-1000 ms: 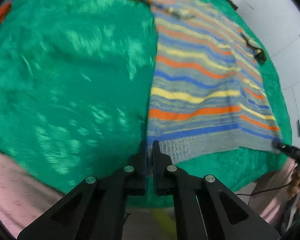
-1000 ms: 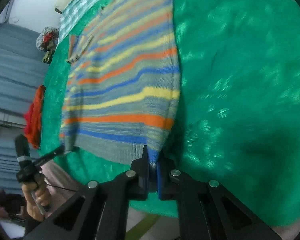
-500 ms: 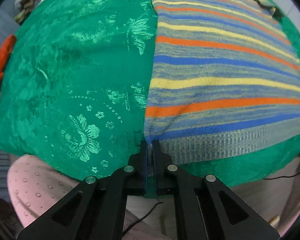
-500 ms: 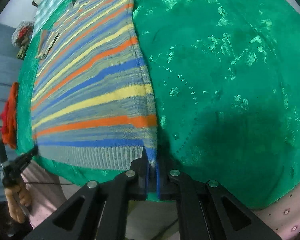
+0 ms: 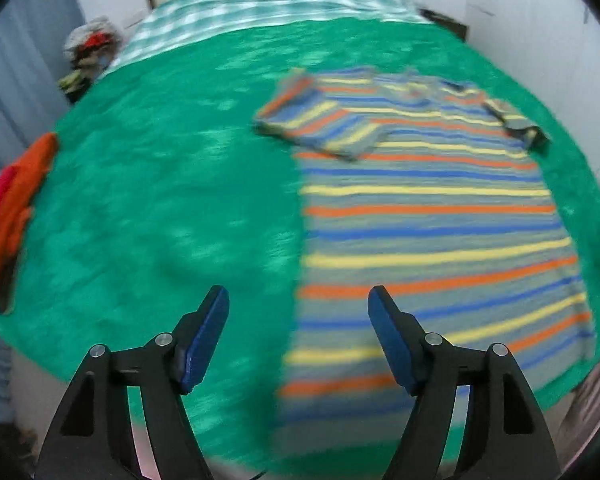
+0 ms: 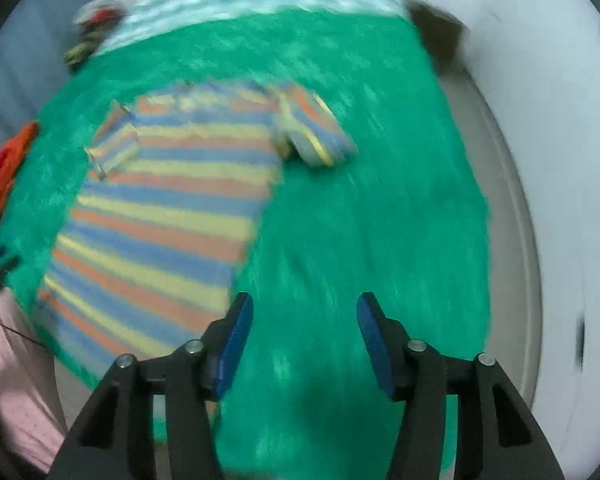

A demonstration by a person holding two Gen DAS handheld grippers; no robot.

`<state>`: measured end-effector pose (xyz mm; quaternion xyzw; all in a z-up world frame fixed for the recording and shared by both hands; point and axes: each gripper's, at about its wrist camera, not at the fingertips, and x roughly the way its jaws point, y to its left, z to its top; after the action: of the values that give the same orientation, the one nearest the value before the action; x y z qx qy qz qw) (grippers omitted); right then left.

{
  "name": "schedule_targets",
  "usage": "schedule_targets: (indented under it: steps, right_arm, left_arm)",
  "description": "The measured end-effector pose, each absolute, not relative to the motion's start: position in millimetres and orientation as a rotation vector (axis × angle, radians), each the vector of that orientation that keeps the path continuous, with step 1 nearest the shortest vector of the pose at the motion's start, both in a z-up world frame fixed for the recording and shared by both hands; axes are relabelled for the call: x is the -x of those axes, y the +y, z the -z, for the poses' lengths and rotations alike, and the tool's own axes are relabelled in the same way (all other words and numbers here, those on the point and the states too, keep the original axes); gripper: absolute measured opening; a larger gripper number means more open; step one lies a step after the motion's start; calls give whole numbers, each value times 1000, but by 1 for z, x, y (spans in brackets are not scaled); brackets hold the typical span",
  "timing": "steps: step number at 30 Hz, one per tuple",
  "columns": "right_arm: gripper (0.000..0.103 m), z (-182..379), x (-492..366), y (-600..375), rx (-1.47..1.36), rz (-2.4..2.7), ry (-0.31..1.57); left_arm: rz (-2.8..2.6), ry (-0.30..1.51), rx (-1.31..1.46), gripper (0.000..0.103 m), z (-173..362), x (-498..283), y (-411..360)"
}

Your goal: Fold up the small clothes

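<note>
A striped knit shirt (image 5: 428,232) in grey, blue, yellow and orange lies flat on a green bedspread (image 5: 160,200), both short sleeves spread out. My left gripper (image 5: 298,336) is open and empty, raised above the shirt's near left hem corner. In the right wrist view the shirt (image 6: 172,216) lies to the left. My right gripper (image 6: 304,340) is open and empty, above the green bedspread (image 6: 380,200) just right of the shirt's hem. Both views are blurred.
An orange and red garment (image 5: 8,208) lies at the bed's left edge. A checked green-white sheet (image 5: 260,4) covers the head of the bed. A pile of clothes (image 5: 88,52) sits at the far left. White walls (image 6: 560,160) run along the right.
Both grippers were shut on the shirt's bottom hem corners. They have let go, opened wide and pulled up and back, so the whole shirt now shows flat.
</note>
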<state>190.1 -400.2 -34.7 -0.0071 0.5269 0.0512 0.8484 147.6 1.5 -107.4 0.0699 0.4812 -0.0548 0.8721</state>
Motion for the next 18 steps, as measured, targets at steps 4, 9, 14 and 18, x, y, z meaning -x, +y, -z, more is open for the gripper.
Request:
schedule_targets:
  steps: [4, 9, 14, 18]
  right_arm:
    - [55, 70, -286, -362, 188, -147, 1082]
    - [50, 125, -348, -354, 321, -100, 1118]
    - [9, 102, -332, -442, -149, -103, 1032]
    - [4, 99, -310, -531, -521, -48, 1002]
  left_arm:
    - [149, 1113, -129, 74, 147, -148, -30]
    - [137, 1187, -100, 74, 161, -121, -19]
    - [115, 1181, -90, 74, 165, -113, 0]
    - [112, 1188, -84, 74, 168, -117, -1]
